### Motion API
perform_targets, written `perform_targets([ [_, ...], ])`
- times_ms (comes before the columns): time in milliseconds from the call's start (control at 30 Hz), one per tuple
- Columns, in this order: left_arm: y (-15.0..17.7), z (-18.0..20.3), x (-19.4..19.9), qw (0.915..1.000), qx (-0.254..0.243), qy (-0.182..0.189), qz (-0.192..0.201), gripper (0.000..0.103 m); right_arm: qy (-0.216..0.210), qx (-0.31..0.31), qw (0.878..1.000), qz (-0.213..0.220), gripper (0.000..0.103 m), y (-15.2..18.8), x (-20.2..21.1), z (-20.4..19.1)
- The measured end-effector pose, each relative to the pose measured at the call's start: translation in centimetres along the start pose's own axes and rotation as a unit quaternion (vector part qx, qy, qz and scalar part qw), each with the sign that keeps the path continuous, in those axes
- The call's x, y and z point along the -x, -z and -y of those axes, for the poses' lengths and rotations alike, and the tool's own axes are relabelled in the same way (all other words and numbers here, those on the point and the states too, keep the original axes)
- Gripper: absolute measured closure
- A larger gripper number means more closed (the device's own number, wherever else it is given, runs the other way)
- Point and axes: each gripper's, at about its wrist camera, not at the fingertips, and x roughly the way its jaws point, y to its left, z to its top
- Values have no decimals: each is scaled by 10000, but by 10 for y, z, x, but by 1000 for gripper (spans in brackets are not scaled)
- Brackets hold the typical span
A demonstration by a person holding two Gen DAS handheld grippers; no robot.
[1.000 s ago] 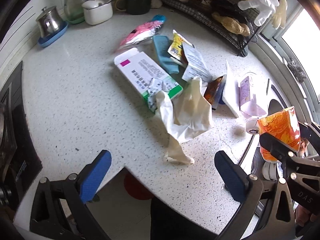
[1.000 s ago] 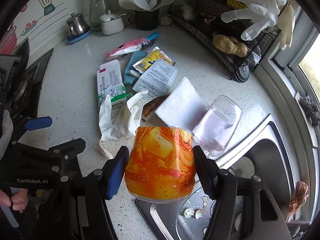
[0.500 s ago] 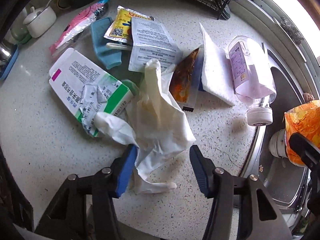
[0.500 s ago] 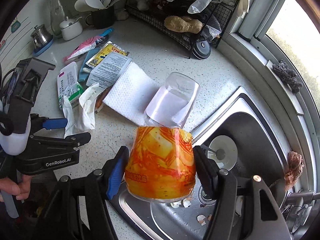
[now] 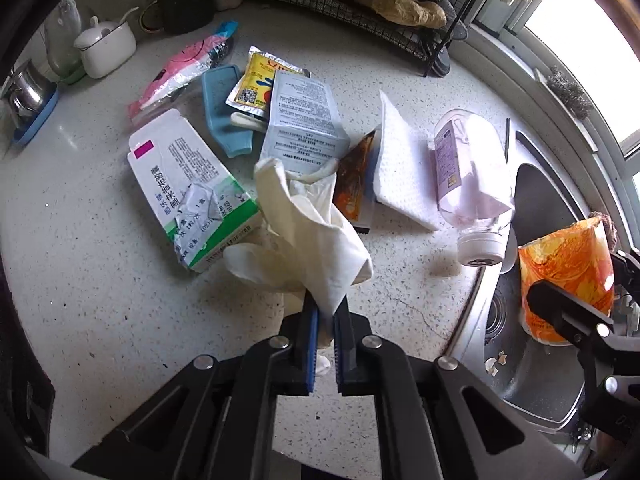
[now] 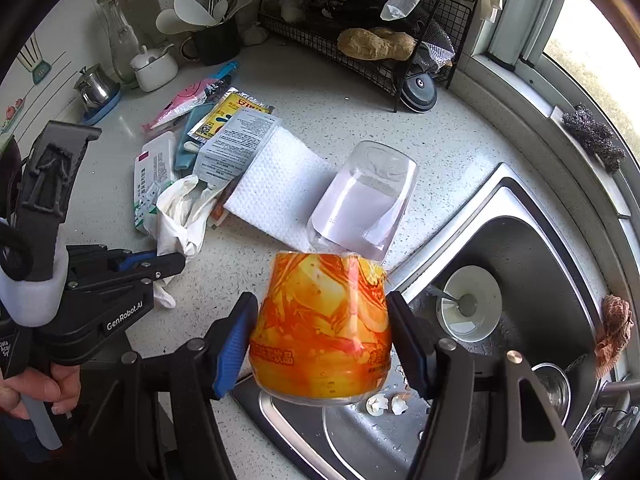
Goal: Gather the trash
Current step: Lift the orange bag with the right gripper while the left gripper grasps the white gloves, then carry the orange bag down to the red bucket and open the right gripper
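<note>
Left tongs (image 5: 326, 316) clenched on crumpled cream glove (image 5: 308, 236), pinching its near edge; rest of glove bunched above pads, draped toward green-white carton (image 5: 188, 184) at its 9 o'clock. Right tongs (image 6: 320, 332) grasping orange drink bottle (image 6: 320, 328) by both sides, held over near rim of steel sink (image 6: 532, 240). On speckled worktop (image 5: 92, 280): white paper towel (image 5: 404, 168) at 2 o'clock of glove, clear pink-labelled bottle (image 5: 468, 176) lying on side at 3 o'clock, printed leaflet (image 5: 304, 120) at 12 o'clock.

Right gripper (image 6: 322, 336) fingers (image 6: 234, 340) clamp orange cup (image 6: 322, 324) over sink (image 6: 532, 240).
</note>
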Motion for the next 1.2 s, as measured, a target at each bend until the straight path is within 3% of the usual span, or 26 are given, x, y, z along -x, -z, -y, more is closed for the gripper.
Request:
perform_targets([
  [267, 45, 14, 75, 9958, 187, -498, 738, 97, -481, 468, 9967, 459, 40, 10, 48, -7],
  [600, 114, 28, 135, 9861, 520, -775, 1377, 98, -662, 1193, 9842, 1133, 40, 49, 104, -22],
  [900, 176, 35, 166, 9802, 957, -793, 1541, 99, -926, 1587, 9748, 1269, 40, 83, 127, -40],
  [1200, 230, 7, 175, 9754, 1430, -929, 1394, 99, -1258, 2009, 9646, 1155, 40, 104, 125, -79],
])
